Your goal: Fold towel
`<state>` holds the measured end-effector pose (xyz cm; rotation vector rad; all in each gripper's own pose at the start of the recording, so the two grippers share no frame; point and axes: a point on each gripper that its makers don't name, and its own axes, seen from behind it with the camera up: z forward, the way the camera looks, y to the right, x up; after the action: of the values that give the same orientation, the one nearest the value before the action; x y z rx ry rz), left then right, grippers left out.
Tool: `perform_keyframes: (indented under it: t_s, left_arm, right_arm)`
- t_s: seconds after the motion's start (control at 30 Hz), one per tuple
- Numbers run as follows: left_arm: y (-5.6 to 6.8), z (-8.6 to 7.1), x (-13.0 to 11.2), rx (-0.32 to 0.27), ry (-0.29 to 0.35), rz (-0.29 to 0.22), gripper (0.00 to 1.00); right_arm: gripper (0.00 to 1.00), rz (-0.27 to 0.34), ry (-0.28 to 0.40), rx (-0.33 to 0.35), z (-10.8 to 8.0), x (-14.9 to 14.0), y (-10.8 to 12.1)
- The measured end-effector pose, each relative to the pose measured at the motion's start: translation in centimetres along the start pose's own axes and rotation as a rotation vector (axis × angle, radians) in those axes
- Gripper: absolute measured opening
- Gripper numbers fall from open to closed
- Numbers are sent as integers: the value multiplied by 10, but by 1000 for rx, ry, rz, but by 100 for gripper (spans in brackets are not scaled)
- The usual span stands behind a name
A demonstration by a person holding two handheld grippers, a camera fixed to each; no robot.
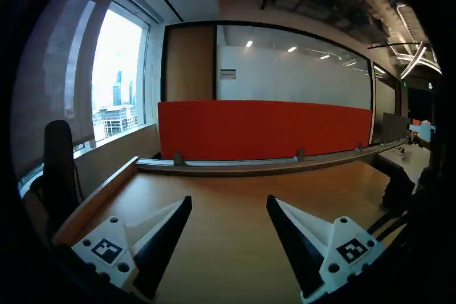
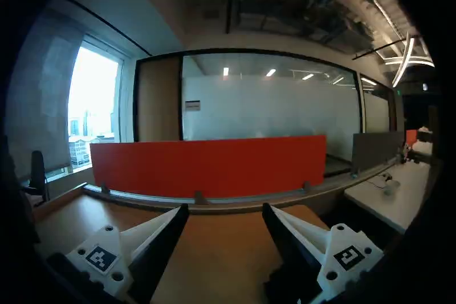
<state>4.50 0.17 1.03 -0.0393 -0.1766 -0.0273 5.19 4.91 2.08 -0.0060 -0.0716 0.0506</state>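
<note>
The left gripper (image 1: 228, 201) hovers over a wooden desk (image 1: 239, 184), its jaws spread wide and nothing between them. Its white fingers (image 1: 145, 230) have black inner faces and each carries a square black-and-white marker. They point toward a red divider panel (image 1: 262, 130), which stands along the far edge of the desk. Left of the panel is a bright window (image 1: 117, 93), and a black chair back (image 1: 60, 167) stands below the window, well to the panel's left. Above and behind the panel runs a frosted glass wall (image 1: 290, 76). To the panel's right a dark object (image 1: 397, 186) sits at the desk's edge.

The right gripper (image 2: 225, 208) is likewise wide apart and holds nothing. It faces the same red divider panel (image 2: 208, 164) over the wooden desk (image 2: 228, 258). The window (image 2: 91, 110) and chair (image 2: 37, 173) lie to the panel's left. To the panel's right are a grey partition (image 2: 373, 153) and a white desk (image 2: 393, 195). A curved ceiling light strip (image 2: 404, 59) hangs high above the panel's right end.

Where the towel lies I cannot tell.
</note>
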Motion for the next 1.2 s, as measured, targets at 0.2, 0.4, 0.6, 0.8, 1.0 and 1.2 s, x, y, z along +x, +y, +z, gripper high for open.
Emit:
perform_keyframes:
  t_s: [0.2, 0.4, 0.6, 0.8, 1.0, 1.2]
  left_arm:
    - [-2, 7, 20, 4, 44, -11, 98]
    - [-7, 10, 29, 14, 72, -3, 97]
    - [-8, 7, 31, 15, 94, -8, 97]
    - [-10, 5, 21, 23, 106, -20, 97]
    - [-16, 7, 2, 37, 120, 2, 97]
    - [-23, 14, -27, 66, 122, 58, 97]
  right_arm:
    - [100, -1, 4, 18, 3, 3, -18]
    - [100, 2, 5, 21, 4, 4, -27]
    - [100, -4, 6, 18, 3, 8, -37]
    - [100, -10, 7, 30, 1, 12, -52]
    - [100, -32, 4, 23, 1, 10, -60]
    - [100, -40, 4, -5, 3, 1, -61]
